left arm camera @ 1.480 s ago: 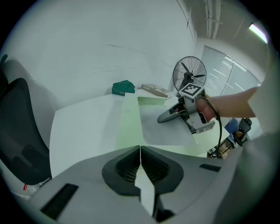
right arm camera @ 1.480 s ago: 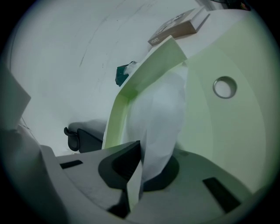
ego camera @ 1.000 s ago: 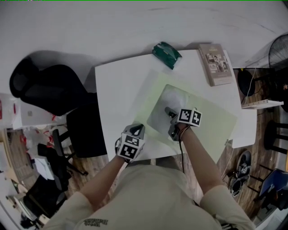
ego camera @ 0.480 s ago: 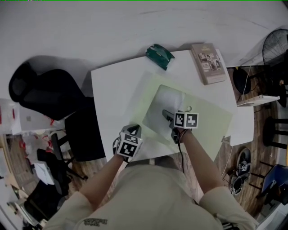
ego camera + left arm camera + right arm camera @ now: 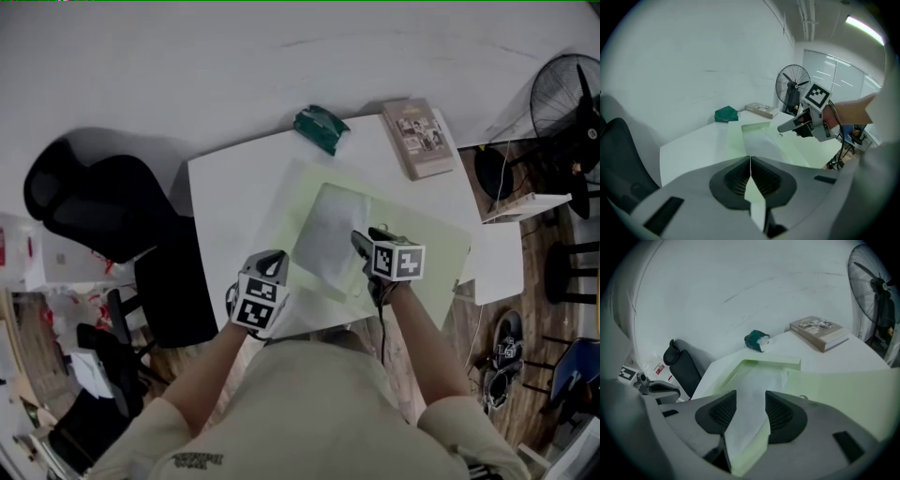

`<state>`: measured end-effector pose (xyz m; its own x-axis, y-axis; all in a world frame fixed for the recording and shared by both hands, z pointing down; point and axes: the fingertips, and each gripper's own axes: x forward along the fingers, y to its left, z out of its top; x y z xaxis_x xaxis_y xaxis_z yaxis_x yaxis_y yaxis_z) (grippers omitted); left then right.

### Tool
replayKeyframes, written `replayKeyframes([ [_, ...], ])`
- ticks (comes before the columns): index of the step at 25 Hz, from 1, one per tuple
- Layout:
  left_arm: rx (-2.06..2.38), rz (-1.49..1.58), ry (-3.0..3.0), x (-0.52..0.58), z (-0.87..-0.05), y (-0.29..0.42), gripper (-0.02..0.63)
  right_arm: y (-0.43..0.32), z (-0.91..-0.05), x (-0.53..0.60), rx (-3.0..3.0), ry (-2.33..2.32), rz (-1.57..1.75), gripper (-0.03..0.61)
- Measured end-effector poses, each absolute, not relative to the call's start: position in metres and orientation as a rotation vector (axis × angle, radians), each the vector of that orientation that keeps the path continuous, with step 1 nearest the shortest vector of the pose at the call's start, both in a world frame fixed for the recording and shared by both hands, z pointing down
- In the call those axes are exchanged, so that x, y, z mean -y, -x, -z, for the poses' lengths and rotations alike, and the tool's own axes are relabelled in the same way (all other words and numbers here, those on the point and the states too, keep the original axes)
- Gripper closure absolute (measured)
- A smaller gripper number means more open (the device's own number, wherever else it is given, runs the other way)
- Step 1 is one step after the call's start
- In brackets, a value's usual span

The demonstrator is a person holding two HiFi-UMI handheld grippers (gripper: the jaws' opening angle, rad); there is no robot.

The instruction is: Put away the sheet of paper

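Left gripper [image 5: 750,160] first: jaws pressed together on the near edge of the pale green folder [image 5: 433,251], pinning it at the front of the table [image 5: 225,187]. If that pinch lets go while the other side pulls, I'd expect the folder to skate toward the person and off the front edge.

In the middle, the sheet of paper [image 5: 328,242] lies flat on the open folder.

Right gripper [image 5: 750,404]: jaws apart and closing, the sheet's near end between them, pads not pressing it. The danger is that they bite paper and folder together, or crease the sheet so it won't slide in cleanly.

Now the room. At the left a black chair [image 5: 94,197] stands just beside the table. Along the far edge sit a green packet [image 5: 319,127] and, further right, a book [image 5: 417,139], both apart from the folder, with bare tabletop between. The folder's right corner comes near the table's right edge, so a tug that way has little margin. A fan [image 5: 567,98] stands beyond.
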<state>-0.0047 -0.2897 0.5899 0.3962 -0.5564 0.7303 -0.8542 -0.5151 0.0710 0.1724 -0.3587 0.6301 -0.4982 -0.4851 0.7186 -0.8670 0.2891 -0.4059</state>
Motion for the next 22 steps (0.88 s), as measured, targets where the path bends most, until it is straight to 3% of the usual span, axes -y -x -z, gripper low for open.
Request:
replayKeyframes([
  [6,1.288,-0.763,-2.289,0.309,-0.532,0.004,0.591,-0.177,-0.548,0.354,2.278,-1.262,-0.873,0.458],
  [14,1.405,-0.601,-2.451,0.322,-0.439,0.001,0.591,-0.18,-0.441,0.333,2.463,-1.312,-0.6,0.536],
  [22,1.509,-0.536,-2.595,0.322,-0.374,-0.005,0.591,-0.184,-0.349,0.304,2.592,-1.369,-0.402,0.549],
])
